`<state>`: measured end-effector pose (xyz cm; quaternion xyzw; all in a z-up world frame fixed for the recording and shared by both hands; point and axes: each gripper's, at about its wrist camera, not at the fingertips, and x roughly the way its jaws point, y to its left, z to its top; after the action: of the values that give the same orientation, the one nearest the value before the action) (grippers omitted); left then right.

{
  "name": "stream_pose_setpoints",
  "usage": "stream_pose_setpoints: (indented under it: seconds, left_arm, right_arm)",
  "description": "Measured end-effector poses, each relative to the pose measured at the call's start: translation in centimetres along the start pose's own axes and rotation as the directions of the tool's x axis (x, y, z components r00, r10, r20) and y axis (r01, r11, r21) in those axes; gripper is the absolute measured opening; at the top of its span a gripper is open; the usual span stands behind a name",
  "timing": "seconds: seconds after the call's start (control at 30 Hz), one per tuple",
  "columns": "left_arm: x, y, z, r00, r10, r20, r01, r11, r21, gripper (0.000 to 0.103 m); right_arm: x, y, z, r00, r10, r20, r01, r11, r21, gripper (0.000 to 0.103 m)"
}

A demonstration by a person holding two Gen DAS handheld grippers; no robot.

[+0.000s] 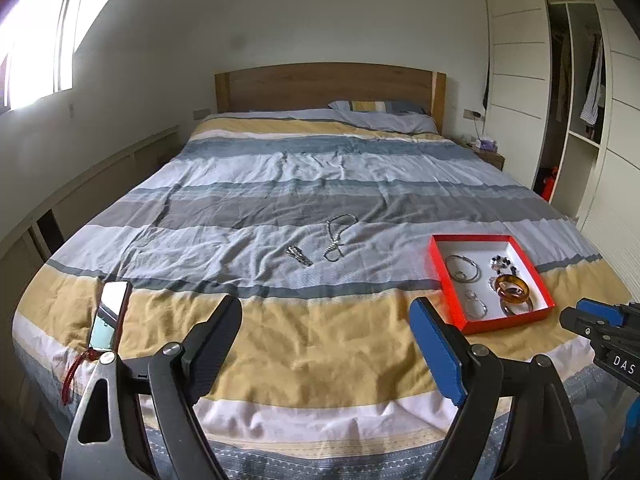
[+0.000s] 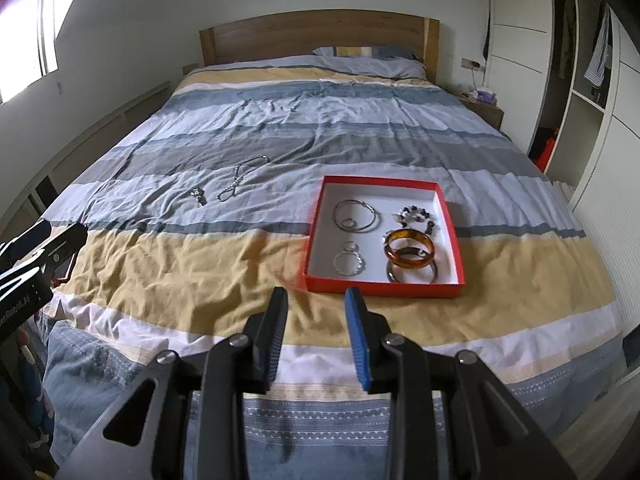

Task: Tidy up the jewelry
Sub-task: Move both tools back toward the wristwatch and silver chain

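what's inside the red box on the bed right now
In the red box: two large silver hoops, a beaded piece, an amber bangle leaning on a darker bangle, and small silver rings. Anything beneath the bangles is hidden.

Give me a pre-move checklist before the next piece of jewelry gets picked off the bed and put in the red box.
1. Left gripper empty, jaws wide: ok.
2. Right gripper empty, jaws only narrowly apart: ok.
3. Pieces left to collect: the chain necklace and the small silver piece lie loose on the striped bedspread: not ok, sorting unfinished.
4. Red box open, white floor free near its far wall: ok.
5. Amber bangle leans on another bangle; whether it sits stable: cannot tell.
6. Phone at the bed's left edge, clear of the jewelry: ok.
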<state>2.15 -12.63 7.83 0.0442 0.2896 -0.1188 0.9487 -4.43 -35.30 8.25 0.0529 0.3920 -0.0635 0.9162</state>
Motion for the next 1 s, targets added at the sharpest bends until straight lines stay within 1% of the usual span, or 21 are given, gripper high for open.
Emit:
stream_pose_setpoints:
  seconds: [0.2,0.4,0.53,0.67,0.77,0.87,1.0]
  left_arm:
    - [1.1,1.4,-0.3,1.000,0.018,-0.013,-0.019,1.000,-0.020,0.085]
    - [4.1,4.0,-0.7,0.997,0.029,-0.068,-0.032,0.998,-0.051,0.085]
    - [6.9,6.6,-0.9,0.993,-0.032,-0.111,0.020,0.994,-0.110,0.085]
    - [9.9,8.8,-0.7,0.990,-0.026,-0.141,0.008,0.992,-0.130,0.085]
    - [12.0,9.6,-0.3,0.987,-0.016,-0.161,-0.005,0.991,-0.133,0.084]
    - [14.6,10.3,0.4,0.983,-0.034,-0.181,0.006,0.989,-0.149,0.079]
    - [18.6,10.5,1.5,0.973,-0.096,-0.208,0.060,0.983,-0.174,0.075]
  right_arm:
    - [0.9,1.3,0.4,1.000,0.028,-0.004,-0.028,0.999,-0.026,0.030]
    - [3.3,3.1,1.1,0.996,0.076,-0.040,-0.079,0.993,-0.085,0.030]
    - [5.4,3.8,2.1,0.993,0.099,-0.067,-0.106,0.989,-0.107,0.030]
    - [8.7,4.6,4.0,0.987,0.133,-0.088,-0.143,0.983,-0.117,0.030]
    - [11.3,5.0,5.4,0.983,0.155,-0.099,-0.166,0.979,-0.120,0.030]
    - [14.0,5.7,6.9,0.978,0.176,-0.115,-0.190,0.974,-0.124,0.030]
    - [17.3,6.6,8.7,0.971,0.200,-0.130,-0.217,0.967,-0.133,0.030]
